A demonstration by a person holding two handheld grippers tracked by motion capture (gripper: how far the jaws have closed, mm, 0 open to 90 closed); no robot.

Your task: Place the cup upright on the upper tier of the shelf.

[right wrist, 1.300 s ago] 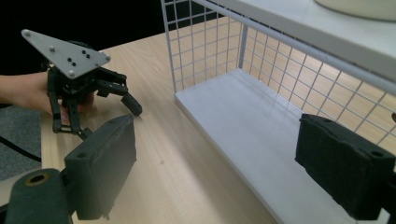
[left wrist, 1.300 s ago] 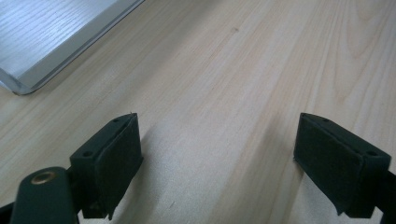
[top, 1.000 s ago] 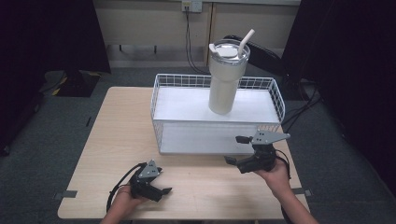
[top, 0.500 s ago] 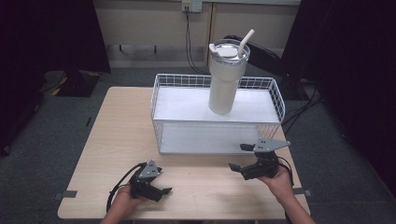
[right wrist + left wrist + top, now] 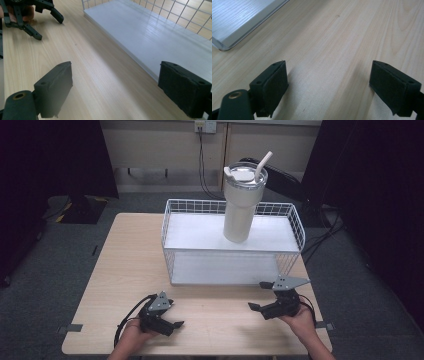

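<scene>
Both claws wide, nothing held: left gripper (image 5: pixel 172 325) and right gripper (image 5: pixel 261 308) low over table (image 5: pixel 125 270). Tumbler (image 5: pixel 240 205) upright atop basket (image 5: pixel 172 227), well apart. Approach best made level, straw avoided.

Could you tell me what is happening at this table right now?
A person holds a claw in each hand low over the near edge of a wooden table. The left claw and the right claw are both open and empty. Behind them sits a white wire basket with a two-level white shelf, and a tall cream tumbler with a lid and straw stands upright on the upper level. Neither claw touches the tumbler or the basket.
</scene>
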